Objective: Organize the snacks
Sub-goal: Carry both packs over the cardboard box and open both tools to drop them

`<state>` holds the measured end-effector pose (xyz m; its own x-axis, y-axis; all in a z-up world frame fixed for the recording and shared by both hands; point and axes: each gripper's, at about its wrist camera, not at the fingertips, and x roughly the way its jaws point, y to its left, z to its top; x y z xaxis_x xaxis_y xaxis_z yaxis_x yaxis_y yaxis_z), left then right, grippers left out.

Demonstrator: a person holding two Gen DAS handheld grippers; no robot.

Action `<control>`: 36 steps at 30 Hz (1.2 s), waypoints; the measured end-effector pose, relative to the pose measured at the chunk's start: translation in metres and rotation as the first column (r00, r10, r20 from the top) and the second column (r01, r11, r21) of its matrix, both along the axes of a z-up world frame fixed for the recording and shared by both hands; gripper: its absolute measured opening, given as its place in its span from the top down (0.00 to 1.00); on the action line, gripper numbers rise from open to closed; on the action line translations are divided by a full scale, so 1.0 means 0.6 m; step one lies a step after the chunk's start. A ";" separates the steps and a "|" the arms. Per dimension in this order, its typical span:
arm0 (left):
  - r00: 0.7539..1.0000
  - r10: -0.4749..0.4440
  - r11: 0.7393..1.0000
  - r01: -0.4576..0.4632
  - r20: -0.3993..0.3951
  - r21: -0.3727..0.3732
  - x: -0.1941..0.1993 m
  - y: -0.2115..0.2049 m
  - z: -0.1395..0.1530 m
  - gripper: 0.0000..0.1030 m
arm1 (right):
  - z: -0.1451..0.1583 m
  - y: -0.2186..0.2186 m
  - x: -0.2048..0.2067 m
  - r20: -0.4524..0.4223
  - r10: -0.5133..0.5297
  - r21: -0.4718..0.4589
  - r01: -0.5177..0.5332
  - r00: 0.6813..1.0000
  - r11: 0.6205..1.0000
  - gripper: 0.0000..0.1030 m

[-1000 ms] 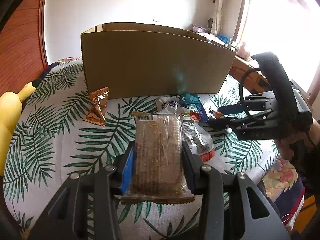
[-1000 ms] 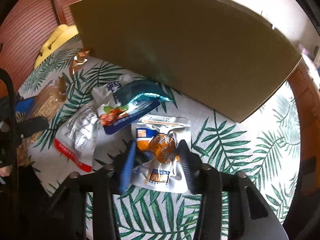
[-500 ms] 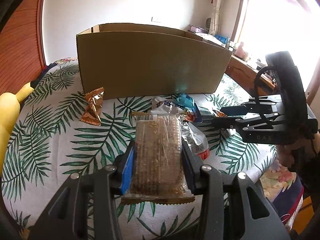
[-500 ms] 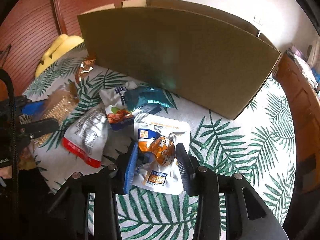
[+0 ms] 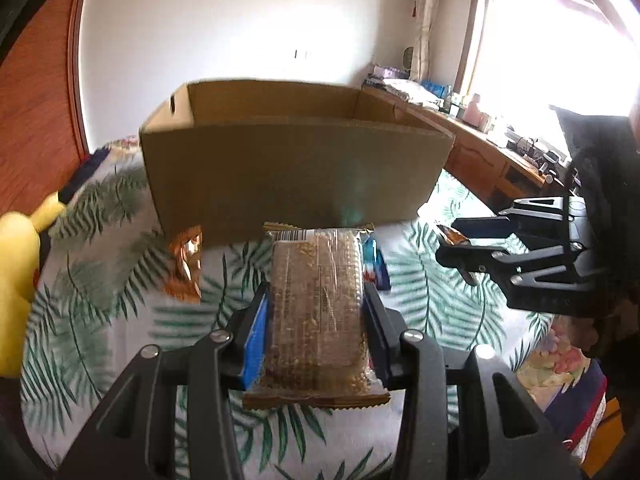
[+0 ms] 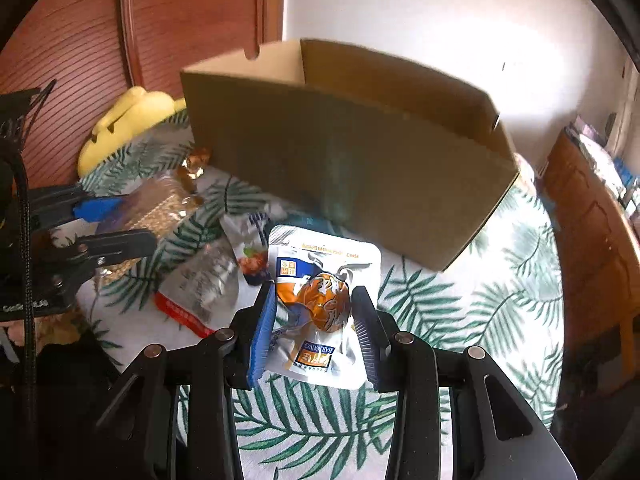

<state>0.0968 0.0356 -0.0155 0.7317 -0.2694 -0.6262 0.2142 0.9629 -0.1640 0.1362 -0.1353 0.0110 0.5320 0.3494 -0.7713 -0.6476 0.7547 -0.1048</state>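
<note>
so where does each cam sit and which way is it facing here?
Left wrist: on the left gripper, looking along its fingers past a held brown cracker pack to the cardboard box; right gripper at right.
Right wrist: on the right gripper, angled down at a held white-and-orange pouch, loose packets and the box; left gripper at left.
Shared: box, leaf-print cloth, yellow plush, each other's gripper.

My left wrist camera looks forward and down along its fingers, square at the near wall of the cardboard box (image 5: 296, 176). My right wrist camera tilts steeper over the leaf-print cloth (image 6: 480, 312), catching the box at an angle. Both share box and cloth, and each sees the other gripper alongside.
</note>
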 end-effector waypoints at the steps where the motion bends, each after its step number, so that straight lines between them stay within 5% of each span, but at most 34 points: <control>1: 1.000 -0.001 1.000 0.001 0.012 0.002 0.006 0.000 0.010 0.59 | 0.008 0.001 0.000 0.011 0.000 0.005 0.000 1.000 1.000 0.63; 17: 0.990 -0.005 0.998 -0.004 0.138 0.064 0.089 0.001 0.125 0.59 | 0.108 0.028 0.063 0.138 -0.025 0.026 0.021 0.990 0.999 0.63; 36: 0.993 0.070 0.987 -0.083 0.095 0.137 0.192 0.020 0.116 0.59 | 0.096 0.046 0.126 0.127 -0.079 -0.003 0.080 0.989 0.997 0.63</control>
<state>0.2121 0.0473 0.0539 0.8018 -0.1243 -0.5846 0.1468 0.9891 -0.0090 0.2117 -0.1077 0.0684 0.6518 0.2958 -0.6983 -0.5664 0.8022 -0.1889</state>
